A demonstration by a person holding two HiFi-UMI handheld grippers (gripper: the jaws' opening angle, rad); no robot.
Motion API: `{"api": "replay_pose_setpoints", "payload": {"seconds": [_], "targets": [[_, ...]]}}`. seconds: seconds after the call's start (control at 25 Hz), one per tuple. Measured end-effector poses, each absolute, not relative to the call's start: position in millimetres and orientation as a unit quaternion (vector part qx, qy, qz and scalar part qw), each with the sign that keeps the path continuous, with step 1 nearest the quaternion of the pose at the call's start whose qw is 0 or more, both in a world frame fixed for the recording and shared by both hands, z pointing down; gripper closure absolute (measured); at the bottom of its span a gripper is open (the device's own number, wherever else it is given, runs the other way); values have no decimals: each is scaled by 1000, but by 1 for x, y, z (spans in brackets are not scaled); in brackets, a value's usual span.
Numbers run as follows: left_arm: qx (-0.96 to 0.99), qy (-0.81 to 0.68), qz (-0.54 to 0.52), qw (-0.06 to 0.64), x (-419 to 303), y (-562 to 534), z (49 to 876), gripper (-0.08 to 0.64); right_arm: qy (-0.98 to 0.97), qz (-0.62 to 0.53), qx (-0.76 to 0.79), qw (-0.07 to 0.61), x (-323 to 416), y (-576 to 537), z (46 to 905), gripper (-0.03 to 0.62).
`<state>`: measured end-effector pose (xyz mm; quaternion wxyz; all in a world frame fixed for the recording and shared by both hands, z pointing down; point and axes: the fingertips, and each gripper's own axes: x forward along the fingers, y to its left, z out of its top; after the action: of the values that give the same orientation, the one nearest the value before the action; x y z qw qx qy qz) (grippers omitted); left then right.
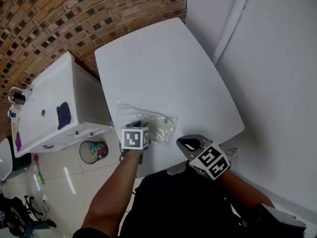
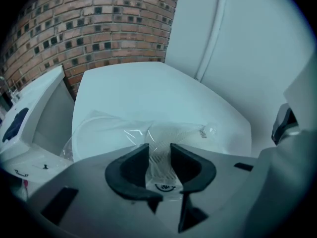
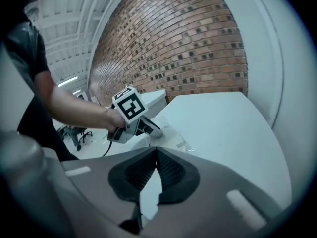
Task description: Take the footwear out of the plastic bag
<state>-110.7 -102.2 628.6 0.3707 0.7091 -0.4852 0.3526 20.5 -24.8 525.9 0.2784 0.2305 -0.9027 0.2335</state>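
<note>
**Left jaws straddle the bagged footwear**

The clear plastic bag (image 1: 157, 119) lies at the lower edge of the white worktop (image 1: 168, 63), with the pale footwear (image 2: 101, 135) inside it. The left gripper (image 2: 159, 151) points down at the bag's near end; its jaws are spread, with plastic in the gap. The right gripper (image 3: 154, 155), at the frame's lower right, has its jaws pressed together on nothing.

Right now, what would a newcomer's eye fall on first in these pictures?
The clear bag with white footwear inside lies at the near edge of the white table. The left gripper is at it, jaws apart around the bag's end. Just right of it the right gripper hangs shut and empty by the table's edge, and a brick wall stands behind.
</note>
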Motion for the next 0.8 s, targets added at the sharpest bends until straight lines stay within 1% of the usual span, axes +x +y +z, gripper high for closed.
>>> {"api": "replay_pose_setpoints", "payload": {"seconds": [0.08, 0.12, 0.2, 0.28, 0.32, 0.44, 0.6, 0.68, 0.8], "targets": [[696, -499, 336, 394, -114, -102, 628, 437, -910, 186, 205, 308, 12, -21, 537, 587], [690, -504, 327, 404, -115, -102, 628, 440, -911, 167, 189, 326, 7, -17, 545, 572], [683, -509, 312, 420, -116, -103, 627, 440, -908, 129, 153, 369, -2, -4, 566, 513], [700, -495, 306, 414, -113, -105, 622, 431, -900, 88, 117, 410, -12, 12, 587, 461], [719, -482, 306, 397, -109, -107, 617, 413, -896, 65, 104, 426, -15, 19, 596, 454], [781, -429, 335, 306, -102, -109, 602, 425, -887, 12, 92, 452, -23, 24, 615, 453], [812, -332, 438, 199, -100, -95, 608, 411, -884, 8, 107, 455, -29, 18, 620, 459], [808, -285, 486, 171, -101, -86, 617, 393, -882, 2, 101, 461, -33, 18, 623, 468], [800, -246, 522, 167, -97, -74, 631, 386, -875, -9, 98, 473, -37, 18, 629, 488]]}}
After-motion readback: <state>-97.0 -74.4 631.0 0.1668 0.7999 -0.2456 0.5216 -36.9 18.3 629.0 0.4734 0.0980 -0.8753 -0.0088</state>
